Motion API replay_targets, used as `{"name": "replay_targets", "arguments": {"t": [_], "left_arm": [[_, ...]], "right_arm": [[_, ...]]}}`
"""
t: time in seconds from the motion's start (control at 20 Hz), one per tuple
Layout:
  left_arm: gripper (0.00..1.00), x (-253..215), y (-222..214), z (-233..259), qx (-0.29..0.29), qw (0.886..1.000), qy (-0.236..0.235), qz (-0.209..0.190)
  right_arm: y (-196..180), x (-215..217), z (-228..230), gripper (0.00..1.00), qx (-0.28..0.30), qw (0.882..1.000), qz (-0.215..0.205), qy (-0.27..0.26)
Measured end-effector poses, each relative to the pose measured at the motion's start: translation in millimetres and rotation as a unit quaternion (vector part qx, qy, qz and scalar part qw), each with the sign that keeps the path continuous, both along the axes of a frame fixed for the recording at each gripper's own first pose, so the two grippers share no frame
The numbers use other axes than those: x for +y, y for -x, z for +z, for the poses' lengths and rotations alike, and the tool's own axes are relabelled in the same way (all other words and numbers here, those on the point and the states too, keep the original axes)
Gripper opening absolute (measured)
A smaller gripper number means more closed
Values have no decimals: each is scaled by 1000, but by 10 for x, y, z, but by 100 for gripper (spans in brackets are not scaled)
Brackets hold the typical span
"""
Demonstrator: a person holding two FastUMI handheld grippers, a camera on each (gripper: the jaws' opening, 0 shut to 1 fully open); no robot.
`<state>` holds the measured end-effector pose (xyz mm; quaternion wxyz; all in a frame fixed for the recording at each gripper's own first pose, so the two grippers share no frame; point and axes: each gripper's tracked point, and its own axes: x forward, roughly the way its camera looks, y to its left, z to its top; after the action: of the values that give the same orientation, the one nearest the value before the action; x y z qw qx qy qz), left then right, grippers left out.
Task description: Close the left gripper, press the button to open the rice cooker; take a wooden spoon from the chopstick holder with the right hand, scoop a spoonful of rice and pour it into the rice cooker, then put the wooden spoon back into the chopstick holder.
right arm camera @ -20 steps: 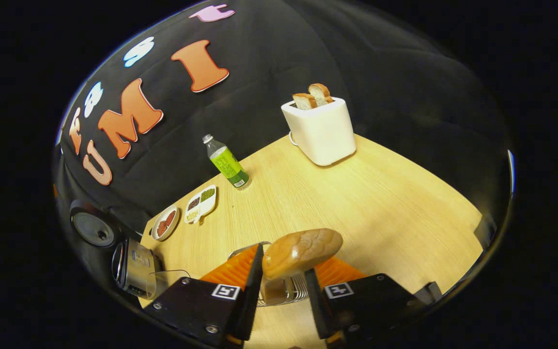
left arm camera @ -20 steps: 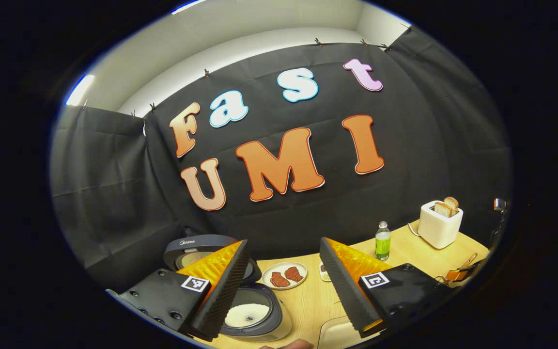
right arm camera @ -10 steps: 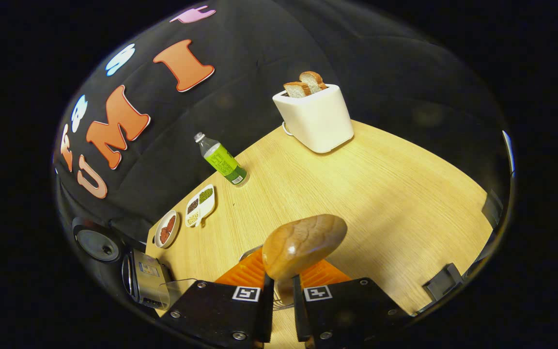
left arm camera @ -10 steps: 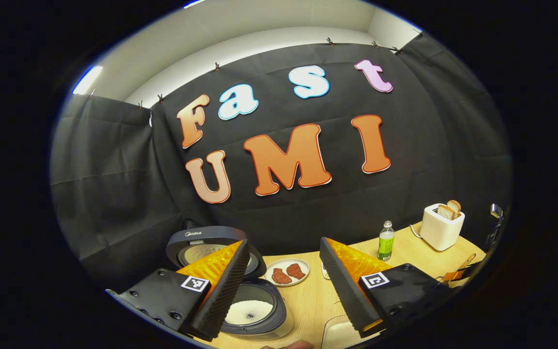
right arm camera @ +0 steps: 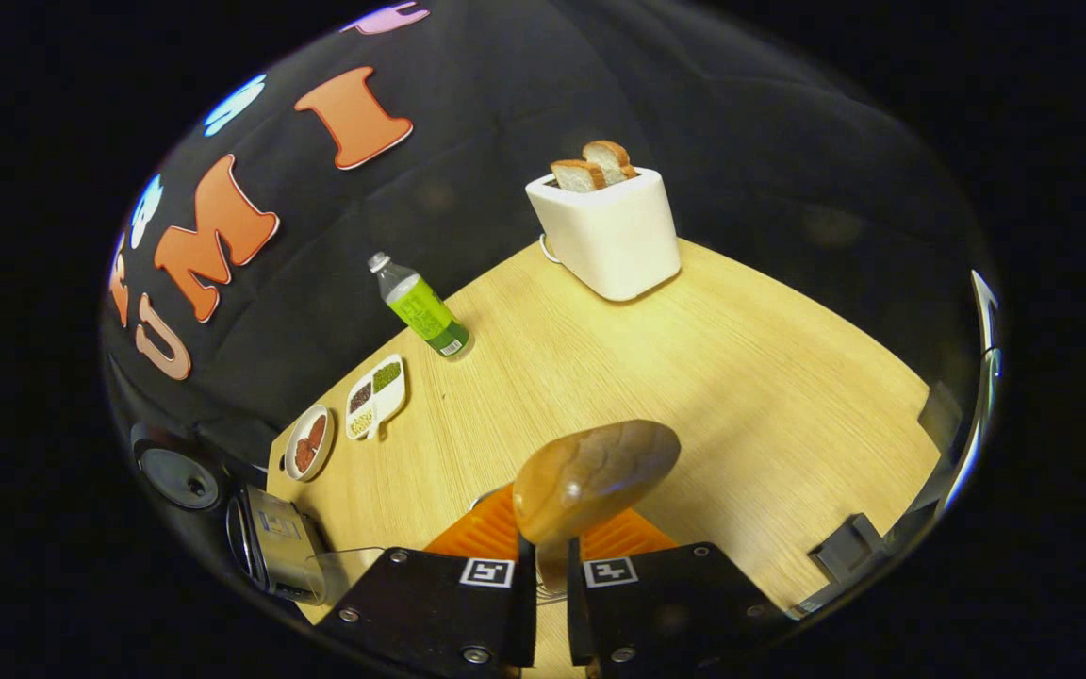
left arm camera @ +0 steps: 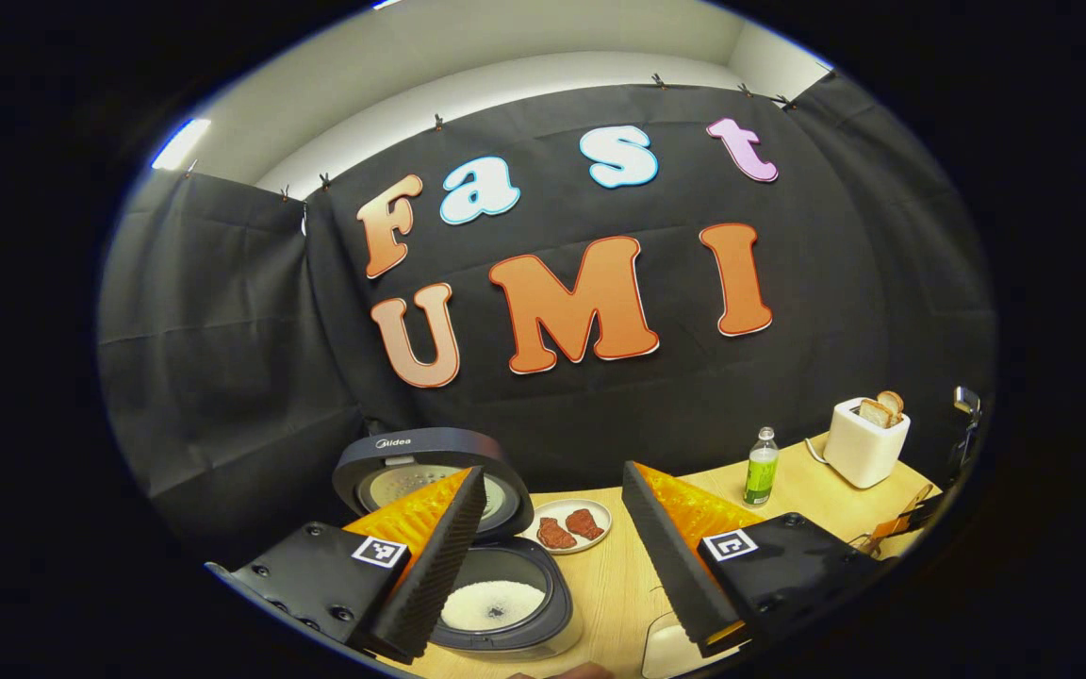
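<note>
Right gripper view: right gripper [right arm camera: 543, 592] clenched on wooden spoon [right arm camera: 594, 479]; left gripper [left arm camera: 552, 556] released above open "Midea" rice cooker [left arm camera: 505, 604].

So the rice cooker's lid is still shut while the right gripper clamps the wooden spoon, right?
Not quite. The rice cooker is open: the left gripper view shows its lid raised and white rice inside. The right gripper does clamp the wooden spoon.
</note>
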<state>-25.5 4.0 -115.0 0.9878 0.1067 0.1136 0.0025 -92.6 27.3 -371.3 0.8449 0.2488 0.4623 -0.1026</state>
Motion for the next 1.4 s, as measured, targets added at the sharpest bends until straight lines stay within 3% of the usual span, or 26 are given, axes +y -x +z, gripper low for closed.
{"name": "replay_targets", "arguments": {"t": [0.15, 0.2, 0.25, 0.3, 0.4, 0.5, 0.7, 1.15, 1.4], "left_arm": [[98, 57, 2, -32, 0, 1000, -1, -4], [89, 65, -4, -37, -2, 1000, -1, -6], [98, 98, -9, -50, -4, 1000, -4, -5], [89, 131, -17, -51, -6, 1000, -6, -4], [89, 186, -35, -73, -6, 1000, -5, -3], [100, 227, -51, -112, -4, 1000, 0, -3], [100, 302, -96, -205, 5, 1000, 0, -11], [100, 633, -80, -380, 15, 999, -21, -22], [98, 866, -89, -472, 29, 999, -28, -23]], "right_arm": [[-103, 37, 288, 13, -27, 999, 21, 17], [-129, 54, 409, 13, -38, 999, 25, 23], [-163, 83, 532, 13, -48, 998, 32, 28], [-177, 98, 654, 13, -59, 997, 37, 34], [-229, 177, 920, 12, -84, 994, 51, 43], [-253, 319, 1177, 13, -108, 991, 72, 45], [-260, 750, 1440, 13, -137, 984, 112, 37], [137, 1417, 904, 13, -92, 974, 192, 79], [296, 1454, 516, 13, -61, 962, 211, 164]]}}
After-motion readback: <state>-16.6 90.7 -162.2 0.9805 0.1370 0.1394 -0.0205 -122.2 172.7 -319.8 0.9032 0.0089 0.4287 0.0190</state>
